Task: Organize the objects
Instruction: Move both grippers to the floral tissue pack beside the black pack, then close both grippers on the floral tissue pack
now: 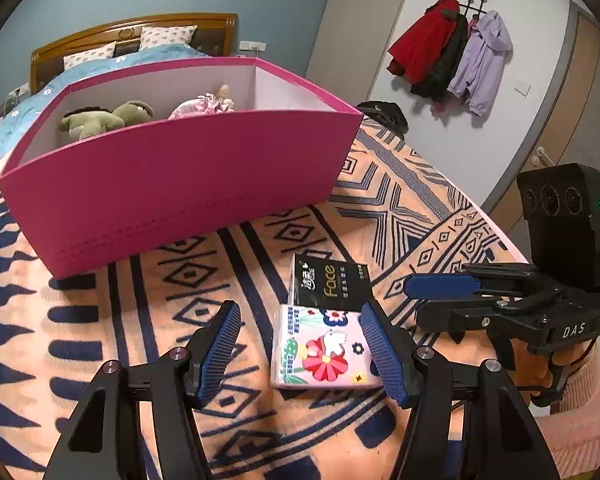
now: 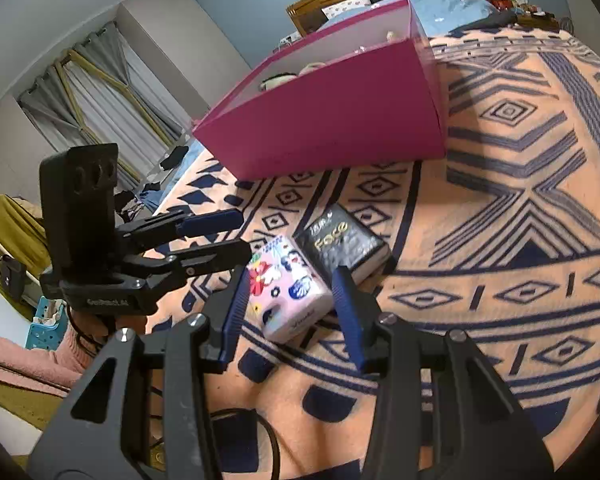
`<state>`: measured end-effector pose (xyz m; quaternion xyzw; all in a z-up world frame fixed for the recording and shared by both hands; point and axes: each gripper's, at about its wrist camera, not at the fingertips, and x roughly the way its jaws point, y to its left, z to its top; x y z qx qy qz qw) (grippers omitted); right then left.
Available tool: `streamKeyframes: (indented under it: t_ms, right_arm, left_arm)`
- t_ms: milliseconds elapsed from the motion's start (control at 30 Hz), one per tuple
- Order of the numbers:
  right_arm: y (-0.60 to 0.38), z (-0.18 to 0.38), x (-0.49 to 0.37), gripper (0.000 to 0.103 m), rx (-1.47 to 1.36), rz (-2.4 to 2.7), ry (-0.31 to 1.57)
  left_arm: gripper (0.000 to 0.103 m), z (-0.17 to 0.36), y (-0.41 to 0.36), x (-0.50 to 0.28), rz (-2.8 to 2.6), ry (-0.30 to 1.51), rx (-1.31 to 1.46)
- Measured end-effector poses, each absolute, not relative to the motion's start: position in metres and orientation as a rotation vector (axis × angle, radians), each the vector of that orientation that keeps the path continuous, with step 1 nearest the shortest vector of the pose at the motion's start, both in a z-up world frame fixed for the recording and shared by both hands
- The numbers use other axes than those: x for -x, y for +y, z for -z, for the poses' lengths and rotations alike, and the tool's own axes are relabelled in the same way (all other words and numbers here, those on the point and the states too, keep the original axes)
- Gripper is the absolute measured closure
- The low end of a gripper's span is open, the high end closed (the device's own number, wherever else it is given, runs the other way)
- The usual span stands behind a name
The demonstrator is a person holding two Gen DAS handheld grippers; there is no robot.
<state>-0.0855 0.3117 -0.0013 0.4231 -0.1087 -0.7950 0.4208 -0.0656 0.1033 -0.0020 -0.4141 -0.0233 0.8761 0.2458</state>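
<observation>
The open box [image 1: 188, 176] stands on the blanket [image 1: 100, 320] that covers the bed [image 1: 132, 36]. Inside the box lie a plush toy [image 1: 108, 118] and, to its right, a doll [image 1: 208, 104]. In front of the box, apart from it, two tissue packs lie on the blanket touching each other: the Face pack [image 1: 330, 286] nearer the box, the flowered pack [image 1: 324, 350] farther from it.

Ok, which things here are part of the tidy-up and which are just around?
Job: floral tissue pack, black tissue pack, pink box holding plush toy and doll, left gripper, right gripper.
Just around: patterned blanket, hanging coats, pillows.
</observation>
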Motion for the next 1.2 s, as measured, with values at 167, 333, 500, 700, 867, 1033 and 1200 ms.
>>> streamKeyframes:
  t_ms: [167,333,500,700,867,1033,1200]
  right_arm:
    - [0.307,0.009,0.086,0.058,-1.093,1.971,-0.272]
    - [0.303,0.012,0.085,0.058,-1.107,1.957,-0.266]
    - [0.3,0.017,0.083,0.058,-1.132,1.948,-0.26]
    - [0.298,0.024,0.079,0.06,-1.155,1.944,-0.26]
    - [0.298,0.027,0.082,0.067,-1.163,1.939,-0.265]
    - [0.298,0.019,0.077,0.07,-1.13,1.939,-0.251]
    - [0.306,0.015,0.077,0.07,-1.11,1.941,-0.254]
  left_arm:
    - [0.039,0.008,0.105,0.063,-2.375,-0.063,1.147]
    - [0.039,0.012,0.106,0.062,-2.356,-0.062,1.161]
    - [0.041,0.016,0.104,0.061,-2.33,-0.084,1.174]
    - [0.051,0.025,0.105,0.057,-2.271,-0.093,1.202]
    - [0.051,0.027,0.106,0.053,-2.248,-0.106,1.203]
    - [0.051,0.024,0.1,0.052,-2.229,-0.178,1.199]
    - [0.051,0.02,0.1,0.05,-2.234,-0.179,1.18]
